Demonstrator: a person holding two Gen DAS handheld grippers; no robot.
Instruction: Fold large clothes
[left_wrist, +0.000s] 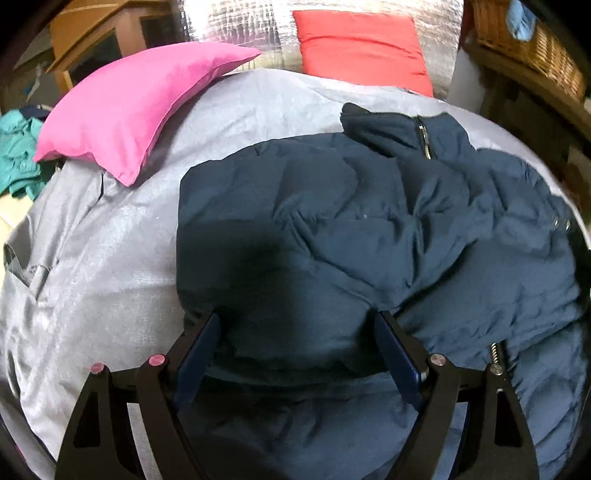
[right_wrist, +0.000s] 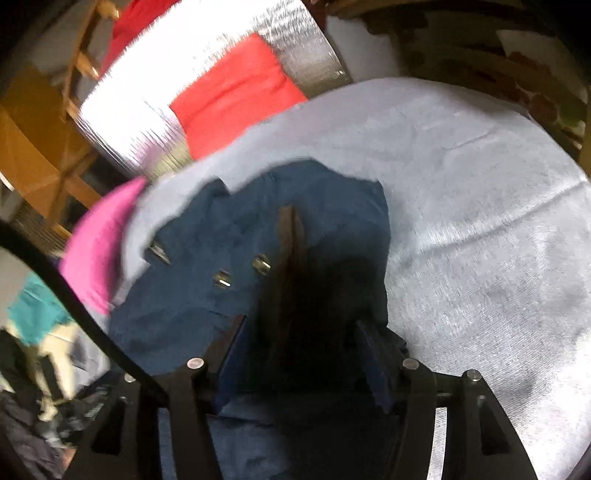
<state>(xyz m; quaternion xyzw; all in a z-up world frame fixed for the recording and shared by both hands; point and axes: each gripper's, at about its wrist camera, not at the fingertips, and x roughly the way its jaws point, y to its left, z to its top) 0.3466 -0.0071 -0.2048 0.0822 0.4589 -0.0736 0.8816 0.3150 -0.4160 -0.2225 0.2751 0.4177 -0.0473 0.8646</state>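
Where the grey bedspread (left_wrist: 110, 258) runs toward the far end of the bed, a pink pillow (left_wrist: 129, 110) lies on its left part and a red pillow (left_wrist: 362, 48) leans against a silvery quilted panel (left_wrist: 236, 26) behind it. A teal garment (left_wrist: 18, 155) is bunched off the left edge of the bed, a wicker basket (left_wrist: 532, 44) stands at the upper right, and wooden furniture (left_wrist: 92, 40) shows at the upper left. Nothing lies on top of the navy padded jacket (left_wrist: 369, 236), which is spread over the middle and right of the bedspread, collar and zipper toward the pillows, metal snaps near its right edge.

The left tool (left_wrist: 295, 332) hangs over the near hem of the jacket with its jaws spread wide — the fabric lies below and between the blue fingers (left_wrist: 199, 350), and no pinch on it is visible, so it looks released.

In the blurred right wrist view the right tool (right_wrist: 299, 339) stands about half open over a dark fold of the jacket (right_wrist: 207, 295). The cloth bunches between the blue pads (right_wrist: 376, 362), but whether they press on it I cannot tell. A black cable (right_wrist: 74, 295) curves across the left of that view, with more clothes heaped beyond the bed's edge.
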